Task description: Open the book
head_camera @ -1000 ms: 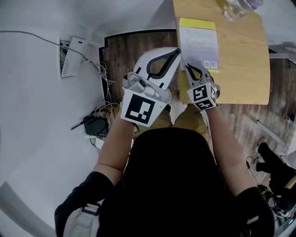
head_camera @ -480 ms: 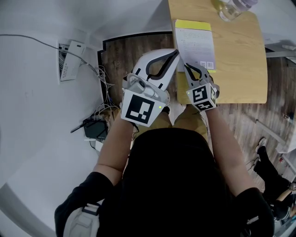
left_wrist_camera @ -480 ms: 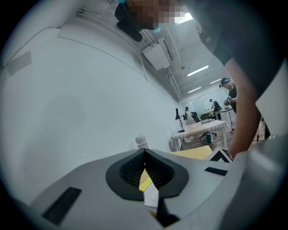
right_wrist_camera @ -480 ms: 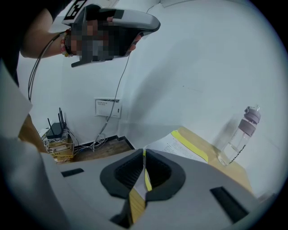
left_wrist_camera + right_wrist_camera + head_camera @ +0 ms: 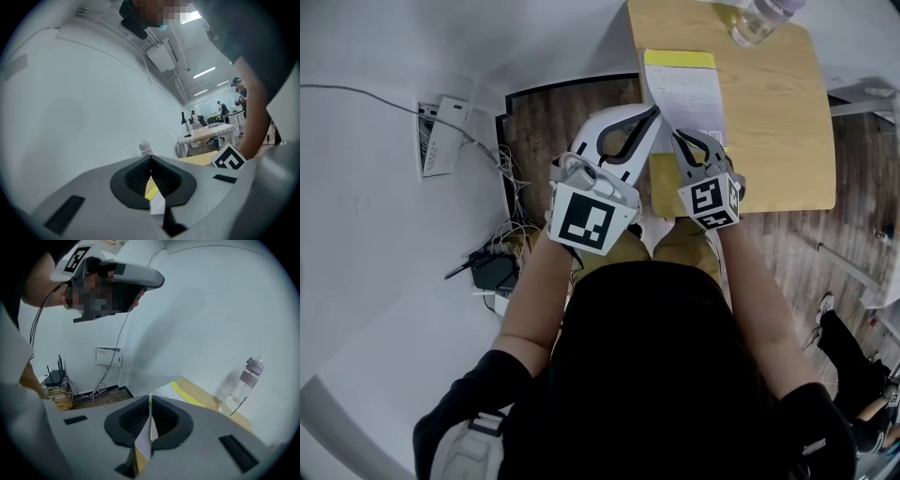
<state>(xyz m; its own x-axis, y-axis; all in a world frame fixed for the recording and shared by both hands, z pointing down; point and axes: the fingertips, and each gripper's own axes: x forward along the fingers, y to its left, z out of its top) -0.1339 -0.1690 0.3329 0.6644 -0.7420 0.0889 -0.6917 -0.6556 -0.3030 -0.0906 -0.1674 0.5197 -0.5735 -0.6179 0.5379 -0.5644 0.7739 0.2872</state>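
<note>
The book (image 5: 682,94) has a white cover with a yellow strip at its far end. It lies on the wooden table (image 5: 778,122). My left gripper (image 5: 653,112) meets the book's left edge. In the left gripper view its pads (image 5: 150,161) are shut on a yellow and white sheet edge (image 5: 153,192). My right gripper (image 5: 679,137) is at the book's near edge. Its pads (image 5: 150,401) are shut on a thin white and yellow sheet (image 5: 144,439) of the book, held a little above the table. The rest of the book (image 5: 173,391) shows beyond the jaws.
A clear plastic bottle (image 5: 755,21) stands at the table's far end, beyond the book (image 5: 246,380). On the floor at the left are a router with cables (image 5: 492,267) and a wall box (image 5: 441,127). A white wall runs along the left.
My right gripper has risen slightly with the sheet still pinched. The left gripper has kept still. The table and book have slid left in the head view.
</note>
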